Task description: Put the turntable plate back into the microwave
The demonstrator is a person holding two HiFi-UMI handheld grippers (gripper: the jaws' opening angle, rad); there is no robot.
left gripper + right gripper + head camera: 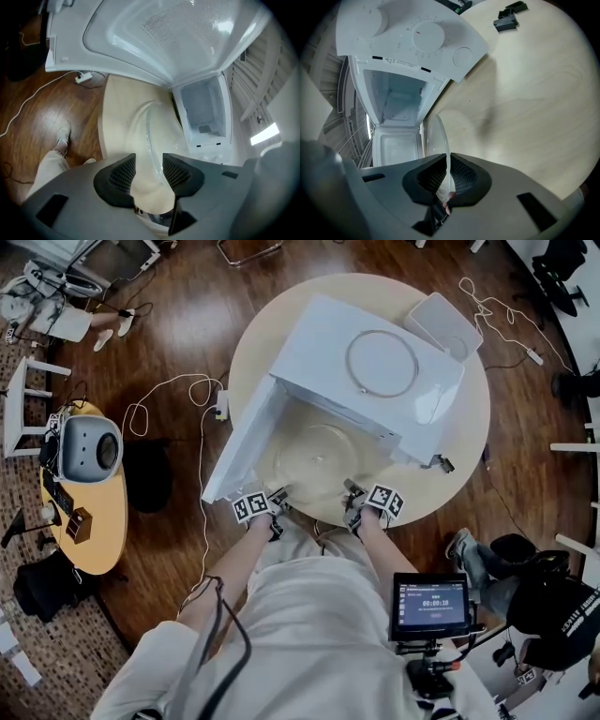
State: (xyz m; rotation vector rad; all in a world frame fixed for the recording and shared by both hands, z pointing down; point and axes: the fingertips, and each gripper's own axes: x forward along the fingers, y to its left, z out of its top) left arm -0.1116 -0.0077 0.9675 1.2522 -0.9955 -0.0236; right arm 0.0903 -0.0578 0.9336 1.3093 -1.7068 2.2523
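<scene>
The clear glass turntable plate (314, 456) lies in front of the white microwave (375, 362), whose door (239, 442) stands open to the left. My right gripper (352, 491) is shut on the plate's near rim; in the right gripper view the thin glass edge (436, 136) is pinched between the pads of that gripper (447, 180), facing the empty cavity (398, 98). My left gripper (278, 495) is at the near left rim. In its own view the jaws of the left gripper (149, 171) stand apart with the plate (157, 131) between them, not visibly pressed.
The microwave stands on a round pale wooden table (459, 456). A thin ring (382, 363) lies on its top, a white box (442, 322) behind it, and a small black part (441, 463) to its right. A yellow side table (103, 521) and cables (169, 390) are on the left.
</scene>
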